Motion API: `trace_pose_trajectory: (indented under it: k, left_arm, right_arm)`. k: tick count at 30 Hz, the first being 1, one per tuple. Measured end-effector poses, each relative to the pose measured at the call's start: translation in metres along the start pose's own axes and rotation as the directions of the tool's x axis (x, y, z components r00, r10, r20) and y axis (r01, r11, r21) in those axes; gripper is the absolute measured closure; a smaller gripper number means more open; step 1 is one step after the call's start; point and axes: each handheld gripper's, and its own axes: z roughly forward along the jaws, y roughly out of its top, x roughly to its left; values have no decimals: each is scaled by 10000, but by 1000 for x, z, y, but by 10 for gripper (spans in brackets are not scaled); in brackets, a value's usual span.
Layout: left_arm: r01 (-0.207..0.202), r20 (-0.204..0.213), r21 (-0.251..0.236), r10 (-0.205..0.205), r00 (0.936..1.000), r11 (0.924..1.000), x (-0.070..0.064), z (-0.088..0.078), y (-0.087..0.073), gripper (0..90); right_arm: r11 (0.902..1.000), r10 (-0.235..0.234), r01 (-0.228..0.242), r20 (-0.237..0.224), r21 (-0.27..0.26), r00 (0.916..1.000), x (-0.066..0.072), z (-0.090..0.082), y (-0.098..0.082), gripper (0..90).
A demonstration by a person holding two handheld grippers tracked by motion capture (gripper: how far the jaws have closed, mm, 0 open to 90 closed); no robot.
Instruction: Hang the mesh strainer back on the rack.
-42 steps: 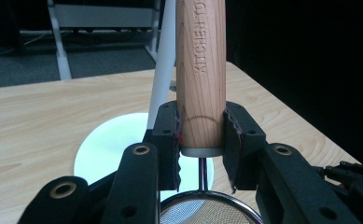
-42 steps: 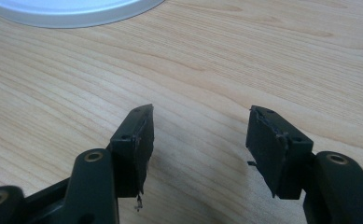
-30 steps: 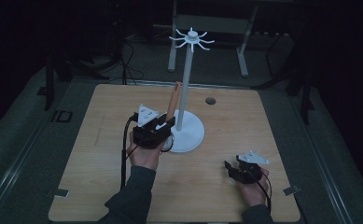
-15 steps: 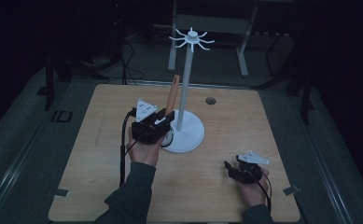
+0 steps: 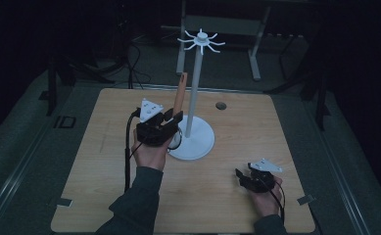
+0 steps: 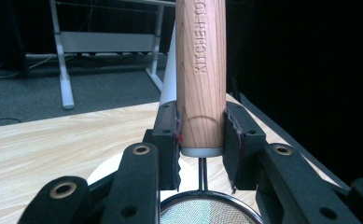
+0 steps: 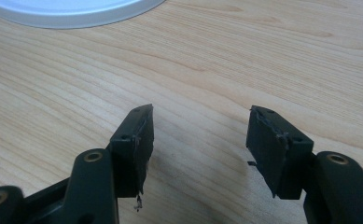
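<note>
Left tongs [image 6: 201,140] — on strainer handle [image 6: 201,70], seemingly

The high view is dim, its edges sinking into black. Both gripper views are brighter and sharp, with soft shadows on the surface [image 7: 207,70].

The left gripper [image 5: 172,119] has its jaws clamped together, while the right gripper [image 5: 244,177] rests low, jaws apart.
</note>
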Motion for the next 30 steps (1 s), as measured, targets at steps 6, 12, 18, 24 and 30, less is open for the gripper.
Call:
trace_pose_trajectory:
  k: [6, 12, 18, 24, 30]
  left_arm:
    - [154, 67, -122, -153, 9999, 9998, 2, -1, 5, 691]
    - [142, 90, -210, -140, 9999, 9997, 2, -1, 9, 691]
    - [177, 109, -322, -174, 9998, 9993, 1, -2, 15, 691]
    - [185, 140, -450, -179, 9997, 9988, 0, -3, 19, 691]
    - [256, 118, -728, -249, 9996, 9970, 0, -5, 26, 691]
  right_arm:
    - [10000, 1, -1, -5, 0, 10000, 0, 0, 0, 410]
    - [10000, -10, 10, -9, -16, 10000, 0, 0, 0, 409]
    - [10000, 11, -11, -28, -4, 10000, 0, 0, 0, 407]
    - [10000, -10, 10, -9, 0, 10000, 0, 1, 0, 407]
    - [10000, -63, 63, -8, -14, 10000, 0, 1, 0, 407]
